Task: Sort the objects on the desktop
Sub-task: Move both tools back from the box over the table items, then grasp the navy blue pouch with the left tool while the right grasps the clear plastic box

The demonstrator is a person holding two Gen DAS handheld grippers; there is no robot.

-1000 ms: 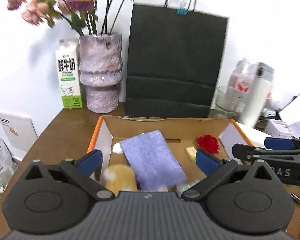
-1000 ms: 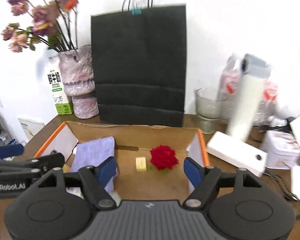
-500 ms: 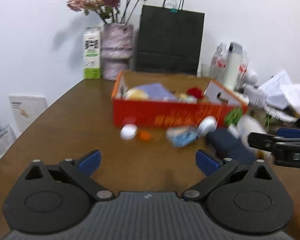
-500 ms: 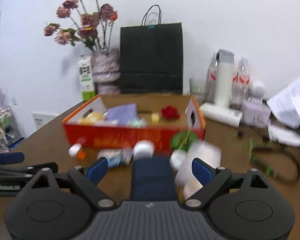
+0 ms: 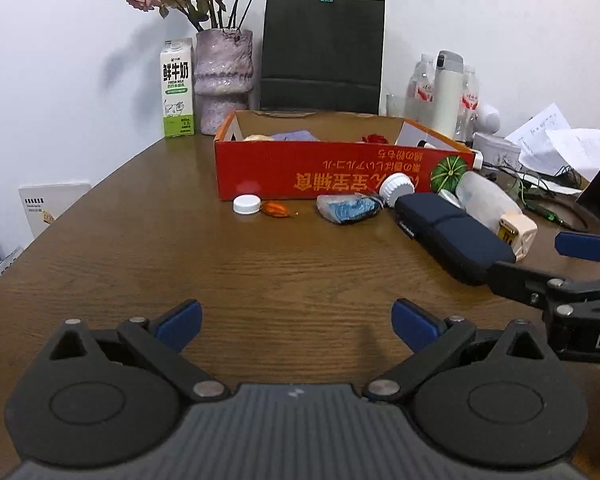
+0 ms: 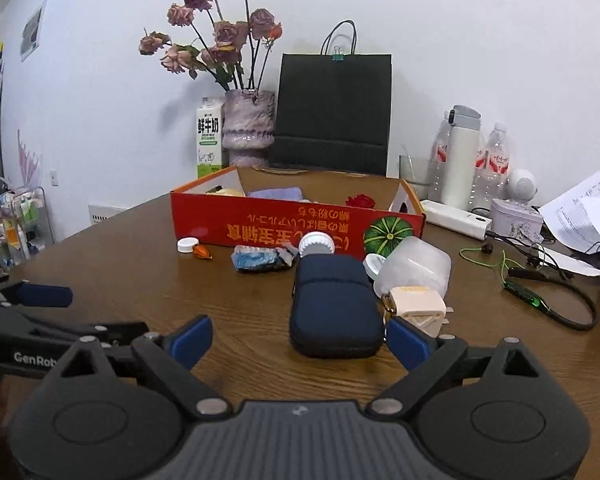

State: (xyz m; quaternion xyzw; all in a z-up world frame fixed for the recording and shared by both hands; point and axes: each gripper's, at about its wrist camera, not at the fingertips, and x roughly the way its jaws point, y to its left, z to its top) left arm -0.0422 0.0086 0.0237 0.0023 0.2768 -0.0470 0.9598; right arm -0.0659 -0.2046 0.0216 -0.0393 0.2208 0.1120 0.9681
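Withdrawn from above the red box (image 6: 296, 222): both hand-held grippers. Right hand-held gripper (image 6: 300, 342), jaws opening, empty, faces navy case (image 6: 334, 308) on table (image 6: 140, 280); case to be straddled squarely. Left hand-held gripper (image 5: 296, 322) spread, empty.

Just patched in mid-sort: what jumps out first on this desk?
The bright red cardboard box at the table's middle, already holding a red rose and a purple cloth. In front of it lies a row of loose items, the navy zip case biggest, lying straight ahead of the right gripper, whose jaws are opening with nothing between them. Behind stand a black paper bag and a vase of dried flowers.
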